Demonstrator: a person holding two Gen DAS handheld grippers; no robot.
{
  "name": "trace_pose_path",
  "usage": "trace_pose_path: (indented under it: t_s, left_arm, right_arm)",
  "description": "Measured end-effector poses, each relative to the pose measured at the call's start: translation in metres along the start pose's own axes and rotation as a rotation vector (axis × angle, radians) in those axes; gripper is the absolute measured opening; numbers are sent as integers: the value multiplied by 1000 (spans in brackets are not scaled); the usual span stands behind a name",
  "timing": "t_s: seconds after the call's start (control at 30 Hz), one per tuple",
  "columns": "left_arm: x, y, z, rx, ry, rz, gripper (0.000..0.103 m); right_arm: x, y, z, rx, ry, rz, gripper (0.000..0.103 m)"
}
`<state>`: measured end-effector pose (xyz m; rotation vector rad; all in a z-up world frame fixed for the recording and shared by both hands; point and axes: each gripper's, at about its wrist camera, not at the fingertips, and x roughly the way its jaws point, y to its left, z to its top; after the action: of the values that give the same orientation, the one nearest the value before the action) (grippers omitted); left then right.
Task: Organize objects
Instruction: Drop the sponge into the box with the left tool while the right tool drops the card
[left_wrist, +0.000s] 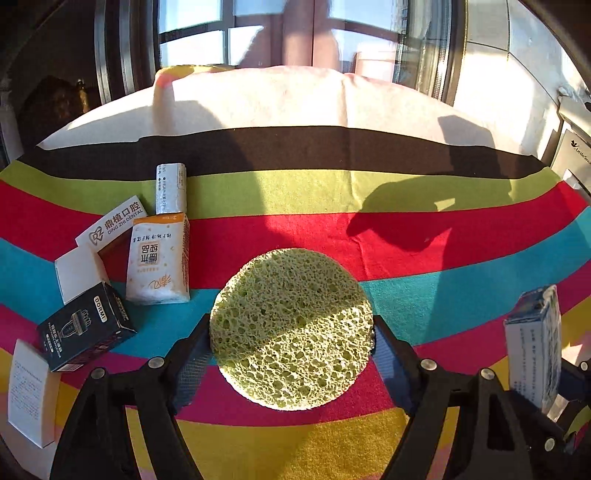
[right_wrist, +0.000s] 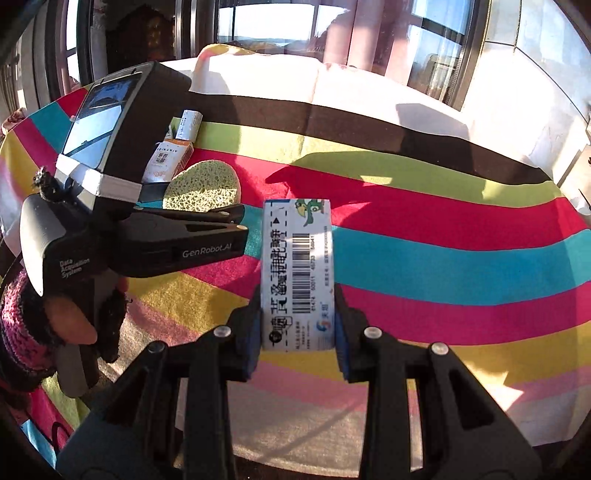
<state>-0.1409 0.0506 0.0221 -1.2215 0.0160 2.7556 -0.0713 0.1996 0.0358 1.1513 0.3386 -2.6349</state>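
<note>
The left gripper (left_wrist: 291, 354) is clasping the round green sponge (left_wrist: 291, 328) between its fingers, above the striped cloth (left_wrist: 424, 229); the right gripper (right_wrist: 298, 332) is clenching a blue-and-white box (right_wrist: 297, 273) upright.

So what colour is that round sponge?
Pale green sponge, seen best from the left wrist view.

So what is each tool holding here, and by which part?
Left tool: round green sponge, gripped across its side edges. Right tool: blue-and-white box, clamped on its long sides near the lower end.

Looks like home from my feed: striped cloth (left_wrist: 424, 192) on table, big sunlit windows (right_wrist: 266, 22), household packets (left_wrist: 159, 258).
</note>
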Motion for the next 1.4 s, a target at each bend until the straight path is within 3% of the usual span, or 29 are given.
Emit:
trace_pose_path:
  t_s: [0.37,0.83,0.9,1.4]
  left_arm:
    - [-98,27,-71,-80,-59,3,81]
    - [-187,88,-169,-241,-81,49,81]
    - [-192,95,-177,-253,-78,58,81]
    - [-223,112,-192,-298,-130,57,81]
  right_arm:
    - [-9,4,-9,2,2,-12,37]
    - [-32,47,-33,-51,19,94,37]
    - [-35,51,-34,-39,24,132,37]
    - [-60,95,-31,-132,4,134,37]
